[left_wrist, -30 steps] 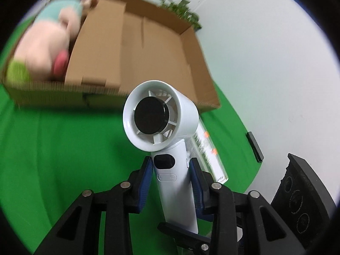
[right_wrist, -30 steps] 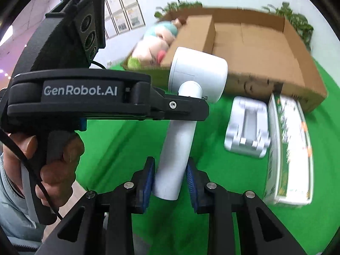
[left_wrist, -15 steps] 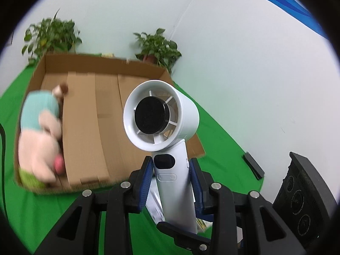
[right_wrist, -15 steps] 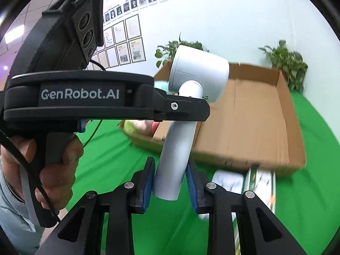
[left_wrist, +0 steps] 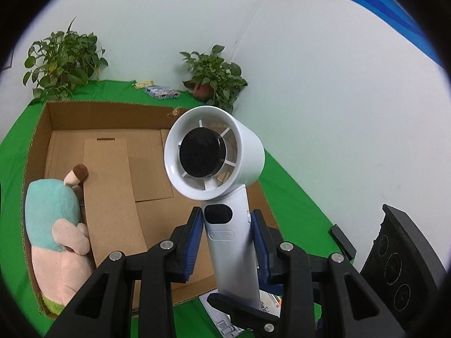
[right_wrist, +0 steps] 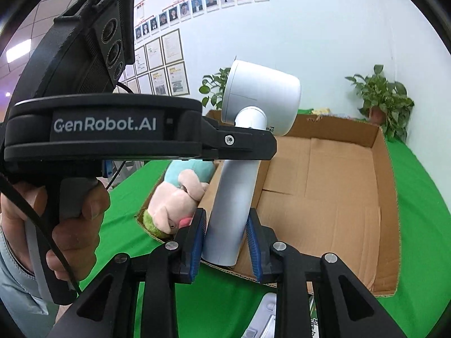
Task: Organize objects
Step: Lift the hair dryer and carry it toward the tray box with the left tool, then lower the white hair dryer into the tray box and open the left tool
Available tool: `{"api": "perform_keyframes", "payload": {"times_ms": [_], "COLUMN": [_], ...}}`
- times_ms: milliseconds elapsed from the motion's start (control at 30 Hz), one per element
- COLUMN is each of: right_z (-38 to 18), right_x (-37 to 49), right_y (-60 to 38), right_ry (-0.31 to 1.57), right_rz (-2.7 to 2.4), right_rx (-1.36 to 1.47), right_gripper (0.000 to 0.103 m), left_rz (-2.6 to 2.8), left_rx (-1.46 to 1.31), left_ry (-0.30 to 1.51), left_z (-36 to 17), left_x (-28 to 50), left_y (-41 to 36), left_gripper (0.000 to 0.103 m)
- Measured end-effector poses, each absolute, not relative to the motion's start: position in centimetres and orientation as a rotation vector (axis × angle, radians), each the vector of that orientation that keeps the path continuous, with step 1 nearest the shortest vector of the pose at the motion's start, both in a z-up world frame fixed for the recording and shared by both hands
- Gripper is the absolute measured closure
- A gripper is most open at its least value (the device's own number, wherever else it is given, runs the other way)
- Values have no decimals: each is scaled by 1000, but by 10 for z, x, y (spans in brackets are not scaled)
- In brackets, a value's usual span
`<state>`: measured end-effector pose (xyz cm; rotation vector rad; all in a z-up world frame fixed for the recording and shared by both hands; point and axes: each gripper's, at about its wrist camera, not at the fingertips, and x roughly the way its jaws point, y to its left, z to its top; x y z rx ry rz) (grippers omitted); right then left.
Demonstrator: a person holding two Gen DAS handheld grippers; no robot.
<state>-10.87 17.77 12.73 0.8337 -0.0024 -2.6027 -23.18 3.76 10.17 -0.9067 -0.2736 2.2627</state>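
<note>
A white handheld fan (left_wrist: 217, 163) with a black hub is held upright in the air above the near edge of an open cardboard box (left_wrist: 112, 155). My left gripper (left_wrist: 227, 239) is shut on its handle just below the head. My right gripper (right_wrist: 225, 239) is shut on the lower end of the same handle (right_wrist: 231, 211). The box (right_wrist: 338, 197) holds a plush toy (left_wrist: 56, 231) in pink, teal and green at its left end, also in the right wrist view (right_wrist: 174, 197).
Green cloth (right_wrist: 422, 211) covers the table. A white stand (right_wrist: 265, 318) and a printed white carton (left_wrist: 270, 304) lie in front of the box. Potted plants (left_wrist: 214, 76) stand behind it by the white wall. A small black item (left_wrist: 342, 242) lies at the right.
Both grippers have lifted the fan upward and toward the box. The box interior and plush toy now lie below, and the stand and carton have dropped to the bottom edge of view.
</note>
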Motion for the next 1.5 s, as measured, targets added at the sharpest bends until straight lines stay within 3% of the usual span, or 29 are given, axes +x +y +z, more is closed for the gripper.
{"api": "perform_keyframes", "payload": {"times_ms": [667, 1500], "right_z": [12, -3], "right_x": [-210, -245], "right_y": [182, 153], "right_ry": [-158, -214], "right_rz": [-2474, -2604], "right_rx": [1131, 1273], "right_gripper": [79, 81], "left_rz": [2254, 2270], "left_rx": [-1206, -1177], "left_ry": [-293, -304], "left_z": [-3, 4], "left_x": [-297, -295], "left_y": [51, 34], "left_gripper": [70, 73]}}
